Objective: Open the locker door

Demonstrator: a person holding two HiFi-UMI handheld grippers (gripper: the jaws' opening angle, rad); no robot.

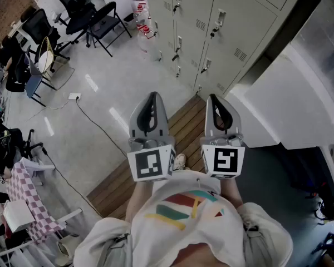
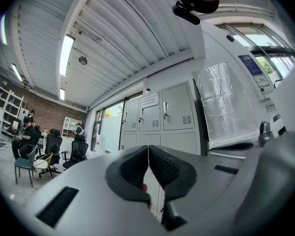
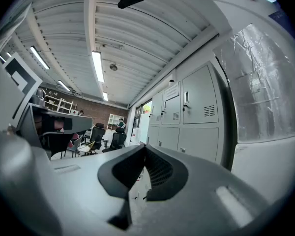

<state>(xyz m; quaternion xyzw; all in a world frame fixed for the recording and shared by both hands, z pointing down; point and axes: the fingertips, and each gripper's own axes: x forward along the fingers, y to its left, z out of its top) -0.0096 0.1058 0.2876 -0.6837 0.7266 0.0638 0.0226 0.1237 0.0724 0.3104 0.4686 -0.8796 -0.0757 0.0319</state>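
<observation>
A bank of pale grey lockers (image 1: 211, 26) stands ahead, its doors closed, each with a small handle and key (image 1: 214, 32). The same lockers (image 2: 177, 114) show in the left gripper view and again, lockers (image 3: 196, 109), in the right gripper view. My left gripper (image 1: 152, 95) and right gripper (image 1: 213, 98) are held side by side close to my chest, over a wooden floor strip, well short of the lockers. Both are shut with nothing between the jaws.
A large white appliance (image 1: 300, 93) wrapped in plastic film stands right of the lockers. Black office chairs (image 1: 83, 15) and desks fill the far left. A cable with a socket (image 1: 74, 97) crosses the pale floor. A checked cloth (image 1: 28, 199) lies at the lower left.
</observation>
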